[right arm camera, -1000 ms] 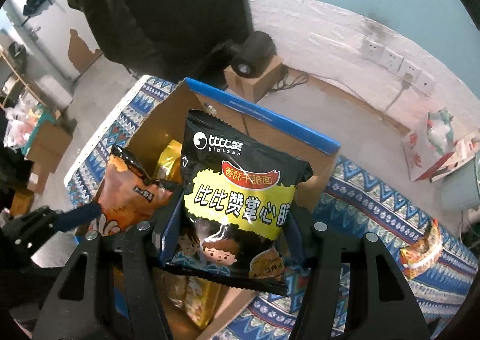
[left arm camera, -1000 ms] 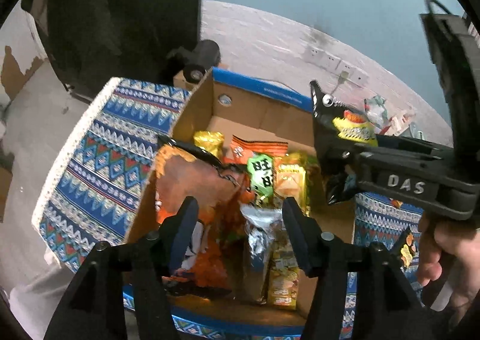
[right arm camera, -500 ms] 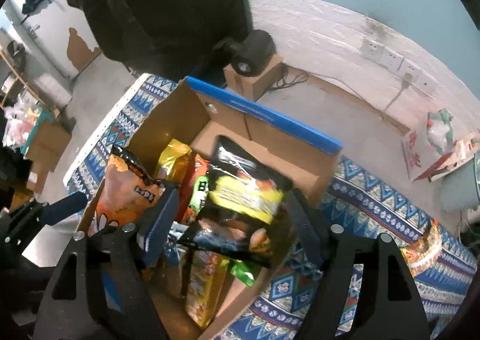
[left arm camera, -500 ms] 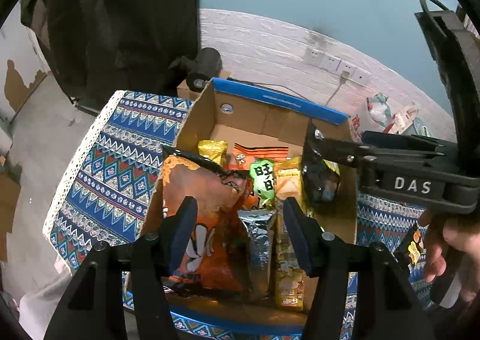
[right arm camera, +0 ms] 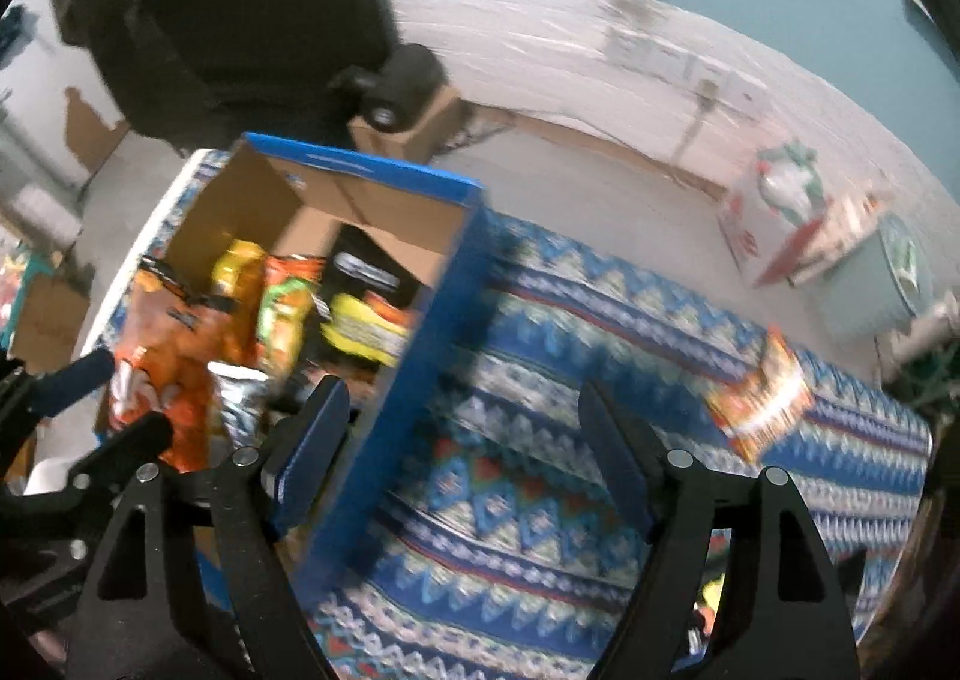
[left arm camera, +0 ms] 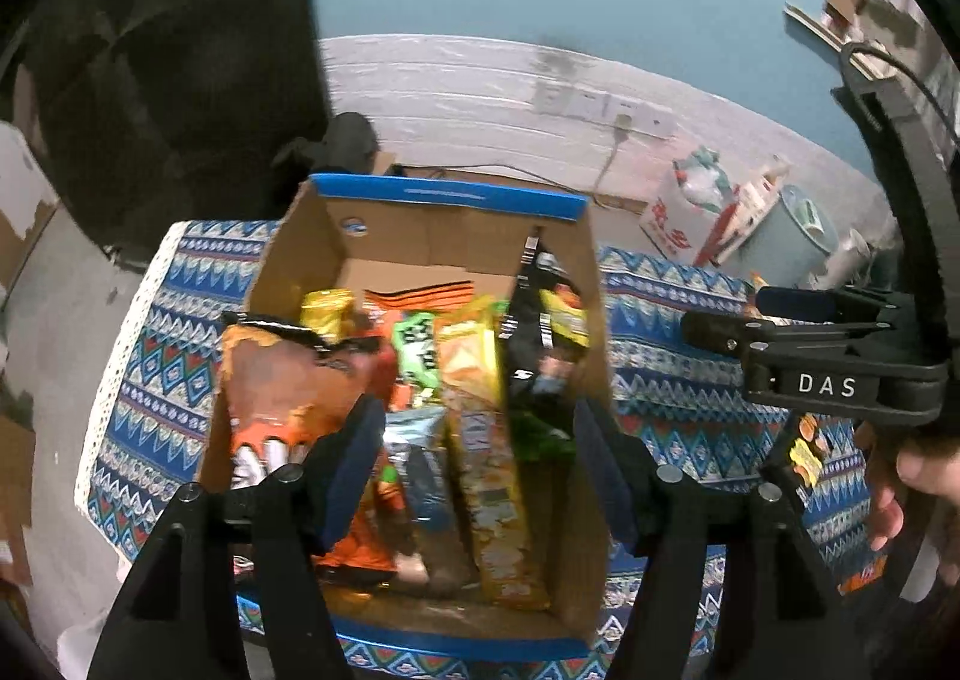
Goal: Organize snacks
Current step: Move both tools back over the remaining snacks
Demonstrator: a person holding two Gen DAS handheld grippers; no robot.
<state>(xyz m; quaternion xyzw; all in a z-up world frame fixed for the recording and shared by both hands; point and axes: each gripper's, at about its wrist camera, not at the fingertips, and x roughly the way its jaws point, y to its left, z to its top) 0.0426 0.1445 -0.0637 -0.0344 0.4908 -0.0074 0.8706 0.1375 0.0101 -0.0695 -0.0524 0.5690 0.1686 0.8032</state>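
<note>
Box (left arm camera: 420,236) sits on the patterned cloth (left arm camera: 678,374) w/ flaps up, so packs can go in from above and stand on edge, side by side. Orange bag (left arm camera: 270,380) leans at the box's left wall, yellow pack (left arm camera: 480,410) runs down the middle, black pack (left arm camera: 534,356) stands upright against the right wall, prob placed there bc that was the free slot. Left hand-held gripper (left arm camera: 474,470) hovers over the near end of the box, fingers spread wide, nothing between them; looks like it's placed to steady or tidy the row, not to carry. Right hand-held gripper (right arm camera: 462,440) is also spread and empty, over the cloth just right of the box's blue wall (right arm camera: 408,380); view is blurred, so it's likely swinging, though direction can't be told. One more orange pack (right arm camera: 759,410) lies flat on the cloth, well apart from the box on the right side, w/ another small pack (left arm camera: 804,449) near the cloth edge in the left view. Judging by that, the job is mostly done but not finished: loose packs on the cloth need collecting, and the right one is the nearer tool for it. Box is getting full, so the next pack prob needs a gap opened first
</note>
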